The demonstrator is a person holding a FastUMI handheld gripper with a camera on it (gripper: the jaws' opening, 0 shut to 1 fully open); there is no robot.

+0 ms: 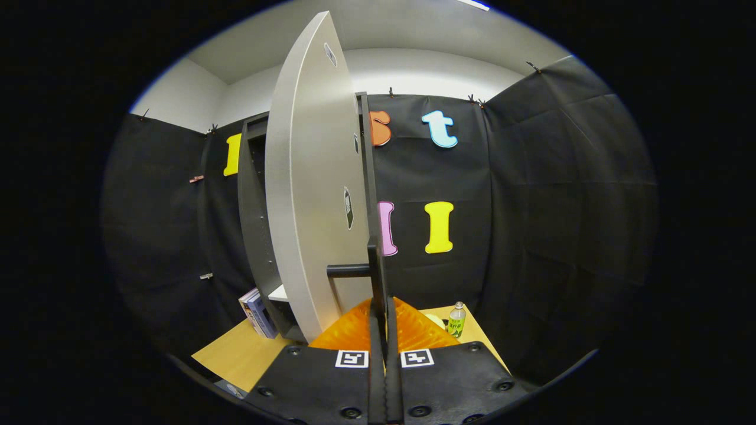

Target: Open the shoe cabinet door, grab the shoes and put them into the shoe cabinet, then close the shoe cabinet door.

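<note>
The shoe cabinet (253,218) is a dark grey upright box standing on the table. Its pale grey door (307,195) is swung partly out toward me, edge-on, so I look along its face. A black bar handle (349,270) sticks out from the door's lower part and turns into a vertical bar. My gripper (383,310) is shut on that vertical bar, with both fingers pressed together around it just below the door's edge. Inside the cabinet a white shelf (277,293) shows past the door.
The cabinet stands on a light wooden table (233,354). Books (257,314) lean against the cabinet's left side. A small clear bottle (456,319) with a green label stands to the right, beyond the fingers. Black cloth walls close the booth on all sides.
</note>
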